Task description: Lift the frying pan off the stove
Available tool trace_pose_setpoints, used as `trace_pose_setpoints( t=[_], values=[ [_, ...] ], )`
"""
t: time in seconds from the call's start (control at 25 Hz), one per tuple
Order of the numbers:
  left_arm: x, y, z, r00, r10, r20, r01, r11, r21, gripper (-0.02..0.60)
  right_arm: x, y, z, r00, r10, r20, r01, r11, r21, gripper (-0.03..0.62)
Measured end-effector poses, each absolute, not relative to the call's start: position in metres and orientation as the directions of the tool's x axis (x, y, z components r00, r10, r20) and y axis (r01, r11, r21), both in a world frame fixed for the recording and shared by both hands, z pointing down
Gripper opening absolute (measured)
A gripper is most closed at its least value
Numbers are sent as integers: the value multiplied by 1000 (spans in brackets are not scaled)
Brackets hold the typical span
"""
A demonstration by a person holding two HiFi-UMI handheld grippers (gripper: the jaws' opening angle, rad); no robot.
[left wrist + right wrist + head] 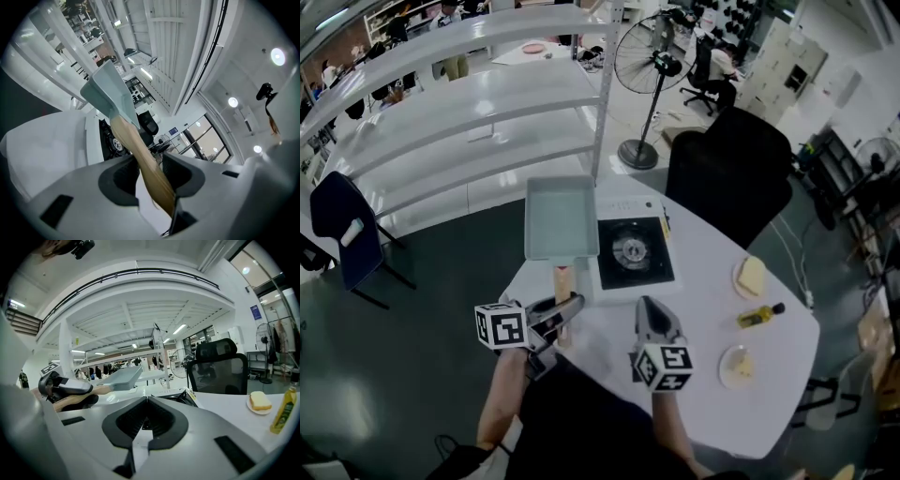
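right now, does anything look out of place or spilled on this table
Only the square frying pan: it is off the portable stove, held by its wooden handle in the left gripper, hanging beside the stove over the edge of the table. Nothing looks spilled or damaged.

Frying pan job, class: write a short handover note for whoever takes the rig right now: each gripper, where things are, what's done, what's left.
Left gripper: shut on the wooden handle of the frying pan.
Right gripper: shut, empty, over the table on the near side of the stove.
Frying pan: in the air, left of the stove, clear of the burner.
Done: pan lifted off.
Left: probably only to set it down somewhere safe.
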State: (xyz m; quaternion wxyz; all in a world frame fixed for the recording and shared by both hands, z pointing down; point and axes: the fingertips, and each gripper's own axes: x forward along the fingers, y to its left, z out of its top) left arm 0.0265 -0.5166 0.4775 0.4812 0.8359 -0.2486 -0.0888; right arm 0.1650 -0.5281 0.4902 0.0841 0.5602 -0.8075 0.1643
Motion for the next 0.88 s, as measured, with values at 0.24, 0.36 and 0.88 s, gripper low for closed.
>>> trace_pose_setpoints(
  t=[0.24, 0.36, 0.88],
  values=[
    [-4, -506, 484, 812, -570, 127, -387, -363, 847, 152, 141, -531, 491, -417, -850, 324, -909, 382, -168, 6],
    [-13, -503, 482, 793, -598, 117, -391, -352, 851, 151, 131, -533, 491, -450, -831, 327, -893, 416, -170, 6],
    [-77, -474, 483, 692, -706, 149, -455, -267, 850, 152, 74, -533, 493, -539, -778, 322, -842, 505, -189, 6]
  ],
)
